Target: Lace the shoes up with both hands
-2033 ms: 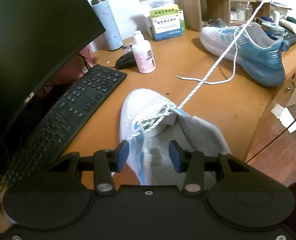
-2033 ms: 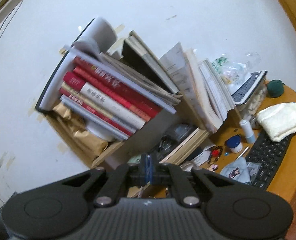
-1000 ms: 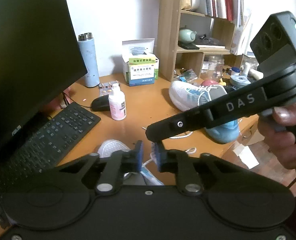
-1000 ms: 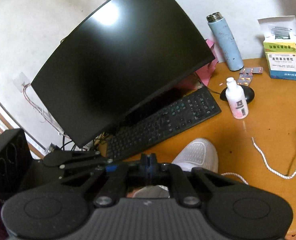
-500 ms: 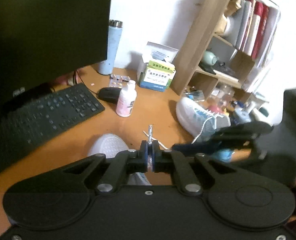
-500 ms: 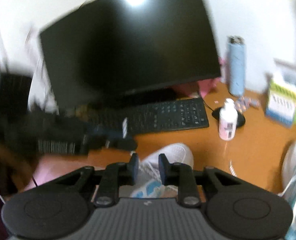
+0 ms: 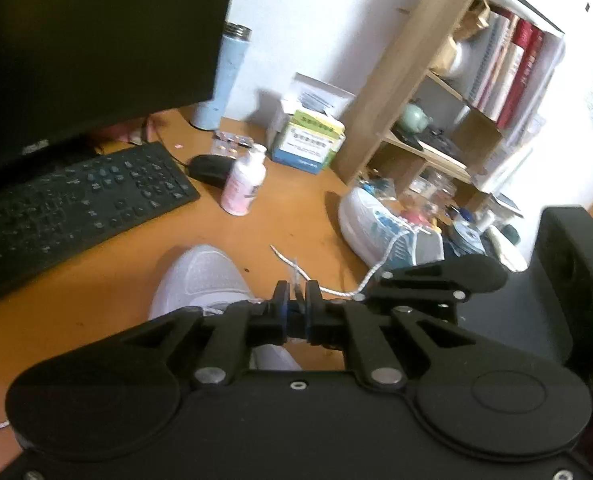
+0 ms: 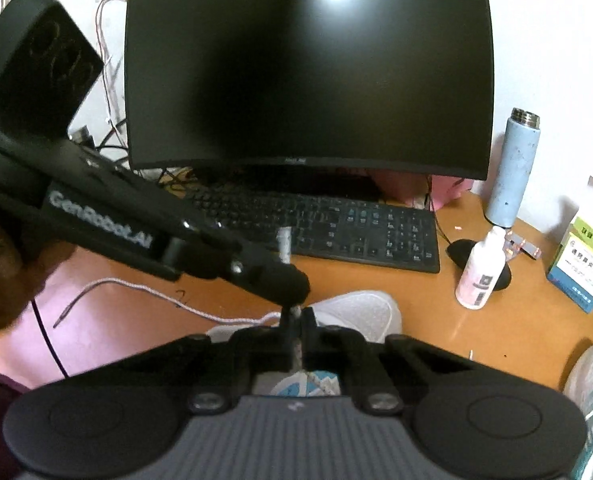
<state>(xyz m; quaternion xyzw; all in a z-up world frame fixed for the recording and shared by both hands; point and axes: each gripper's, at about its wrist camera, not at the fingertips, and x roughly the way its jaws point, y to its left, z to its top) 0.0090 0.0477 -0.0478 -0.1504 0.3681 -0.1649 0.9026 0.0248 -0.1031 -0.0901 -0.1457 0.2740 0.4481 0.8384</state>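
Observation:
A white mesh shoe (image 7: 200, 276) (image 8: 360, 312) lies on the orange desk right below both grippers. My left gripper (image 7: 296, 294) pinches the white lace (image 7: 294, 276) near its tip, which sticks up above the pads; its jaws are just starting to open. It reaches in from the left in the right wrist view (image 8: 286, 276). My right gripper (image 8: 295, 318) is closing, its pads on the lace (image 8: 296, 348) coming up from the shoe's eyelets. It shows close on the right in the left wrist view (image 7: 370, 286). Another lace end (image 8: 136, 286) trails left across the desk.
A second white and blue shoe (image 7: 376, 224) lies to the right by a wooden shelf (image 7: 396, 92). Behind the shoe stand a black keyboard (image 8: 336, 232), monitor (image 8: 308, 72), mouse (image 7: 210, 168), pink-white bottle (image 8: 480, 272), blue flask (image 8: 512, 168) and medicine boxes (image 7: 312, 140).
The right gripper's jaws, apart half a second ago, have come together on the lace. Both grippers rolled, and the left one has kept its hold on the lace tip.

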